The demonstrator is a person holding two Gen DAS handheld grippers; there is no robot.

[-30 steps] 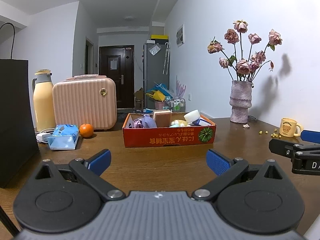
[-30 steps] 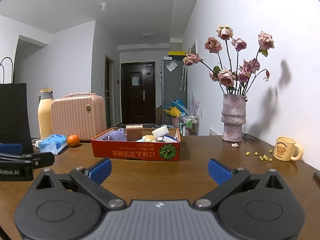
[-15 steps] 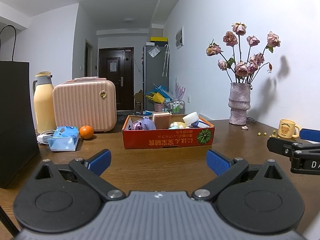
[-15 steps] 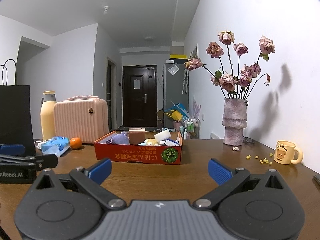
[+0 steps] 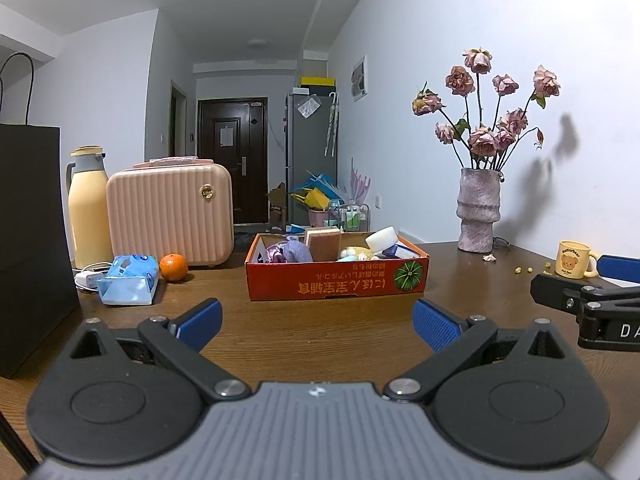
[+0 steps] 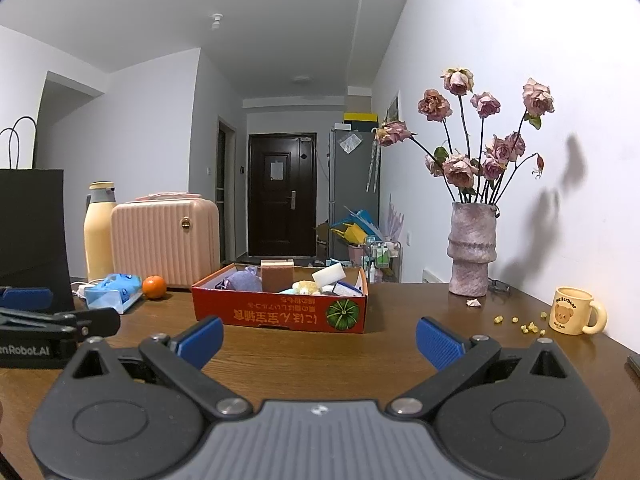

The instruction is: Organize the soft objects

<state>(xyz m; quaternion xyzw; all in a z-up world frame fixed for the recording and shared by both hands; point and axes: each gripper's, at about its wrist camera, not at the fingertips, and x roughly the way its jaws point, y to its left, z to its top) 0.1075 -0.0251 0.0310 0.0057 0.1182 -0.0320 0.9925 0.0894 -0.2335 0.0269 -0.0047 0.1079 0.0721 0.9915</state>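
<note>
- My left hand-held gripper (image 5: 317, 322): jaws spread wide, nothing between them, low over the tabletop (image 5: 320, 344).
- My right hand-held gripper (image 6: 319, 338): same, jaws wide apart and empty, level with the left one.
- Each shows at the edge of the other's view; both point at the box (image 5: 336, 276).
- Box sits mid-tabletop, straight ahead of both, well apart from the fingertips. Red cardboard, open top, pumpkin print on the front.
- Soft things are all inside it: purple pouf (image 5: 294, 250) at the left, brown sponge (image 5: 322, 242) upright in the middle, white sponge (image 5: 382, 239) tilted at the right, small pale items between them that I can't make out.
- Left of the box: orange (image 5: 173, 267), blue wipes pack (image 5: 129, 285) just beside it, black bag (image 5: 32, 240) at the edge.
- Behind those: pink case (image 5: 170, 216), thermos (image 5: 89, 208).
- Right side: bear mug (image 6: 576, 311), yellow crumbs (image 6: 520, 324) near it.
- Far right, by the wall: vase (image 6: 472, 248) of dried roses.
</note>
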